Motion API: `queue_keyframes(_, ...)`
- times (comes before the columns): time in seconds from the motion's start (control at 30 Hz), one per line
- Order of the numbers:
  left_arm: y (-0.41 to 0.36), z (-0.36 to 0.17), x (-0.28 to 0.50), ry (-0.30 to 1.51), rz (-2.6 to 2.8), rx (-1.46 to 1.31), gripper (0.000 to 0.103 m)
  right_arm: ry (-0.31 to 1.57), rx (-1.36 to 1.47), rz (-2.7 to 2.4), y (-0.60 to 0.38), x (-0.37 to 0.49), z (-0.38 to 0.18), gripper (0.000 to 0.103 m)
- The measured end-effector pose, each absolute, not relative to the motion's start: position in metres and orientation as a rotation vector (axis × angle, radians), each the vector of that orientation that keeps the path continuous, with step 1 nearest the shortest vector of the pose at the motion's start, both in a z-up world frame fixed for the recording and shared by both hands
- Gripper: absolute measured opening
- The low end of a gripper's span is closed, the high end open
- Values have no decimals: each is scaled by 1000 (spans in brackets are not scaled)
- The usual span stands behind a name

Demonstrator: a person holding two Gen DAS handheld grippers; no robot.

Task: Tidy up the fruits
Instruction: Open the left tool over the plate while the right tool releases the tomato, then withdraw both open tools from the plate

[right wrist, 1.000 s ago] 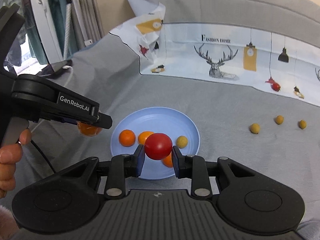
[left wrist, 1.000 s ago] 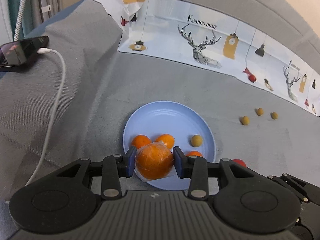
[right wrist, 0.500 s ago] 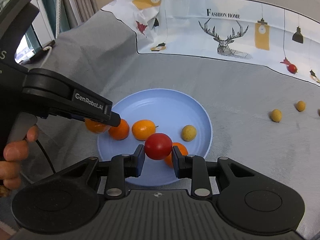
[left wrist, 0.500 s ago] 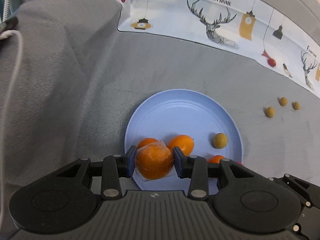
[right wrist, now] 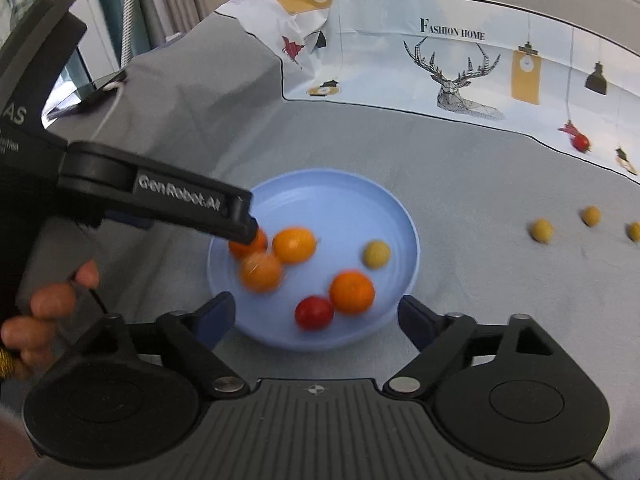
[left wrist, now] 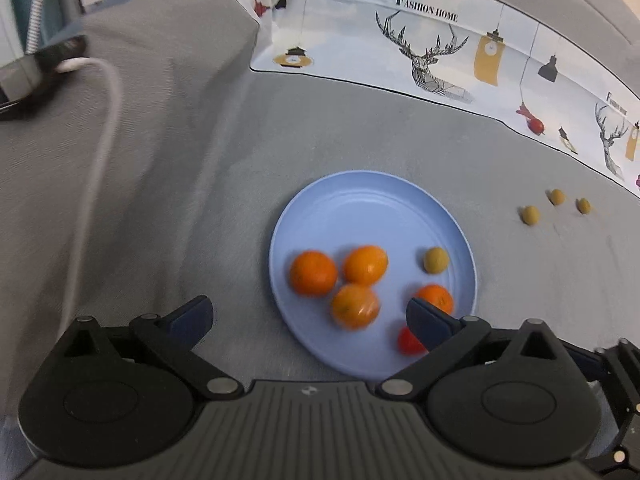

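Observation:
A blue plate (left wrist: 372,200) (right wrist: 332,196) lies on the grey cloth. It holds several oranges, among them a blurred wrapped orange (left wrist: 355,306) (right wrist: 261,271), a yellow-green fruit (left wrist: 435,259) (right wrist: 377,254) and a red tomato (right wrist: 314,313) (left wrist: 406,341). My left gripper (left wrist: 308,316) is open and empty at the plate's near-left rim; it also shows in the right wrist view (right wrist: 244,224). My right gripper (right wrist: 316,316) is open and empty over the plate's near edge.
Three small yellow fruits (left wrist: 530,214) (right wrist: 542,231) lie on the cloth to the right of the plate. A phone (left wrist: 24,76) with a white cable (left wrist: 100,148) lies at the far left. A printed sheet (left wrist: 440,60) lies behind the plate.
Both grippers have opened. The wrapped orange has dropped from the left gripper onto the plate, and the red tomato from the right gripper onto the plate.

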State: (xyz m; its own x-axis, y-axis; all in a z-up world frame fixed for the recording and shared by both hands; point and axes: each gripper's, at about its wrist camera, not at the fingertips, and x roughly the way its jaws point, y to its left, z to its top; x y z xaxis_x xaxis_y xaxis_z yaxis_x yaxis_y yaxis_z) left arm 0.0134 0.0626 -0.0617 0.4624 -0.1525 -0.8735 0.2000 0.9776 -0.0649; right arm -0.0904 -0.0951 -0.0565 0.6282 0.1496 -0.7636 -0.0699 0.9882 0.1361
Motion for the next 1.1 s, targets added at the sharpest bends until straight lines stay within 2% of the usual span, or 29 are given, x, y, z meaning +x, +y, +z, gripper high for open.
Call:
queue_keyframes(0.17, 72, -44, -33, 1044, -180, 46, 103, 853, 91, 122, -90, -129, -39, 98)
queue_keyframes(0.7, 84, 31, -130, 830, -176, 38, 103, 560, 5, 61, -84, -235, 32, 102)
queue_keyframes(1.1, 89, 30, -136, 837, -172, 67, 103, 539, 17, 35, -81, -245, 40, 102)
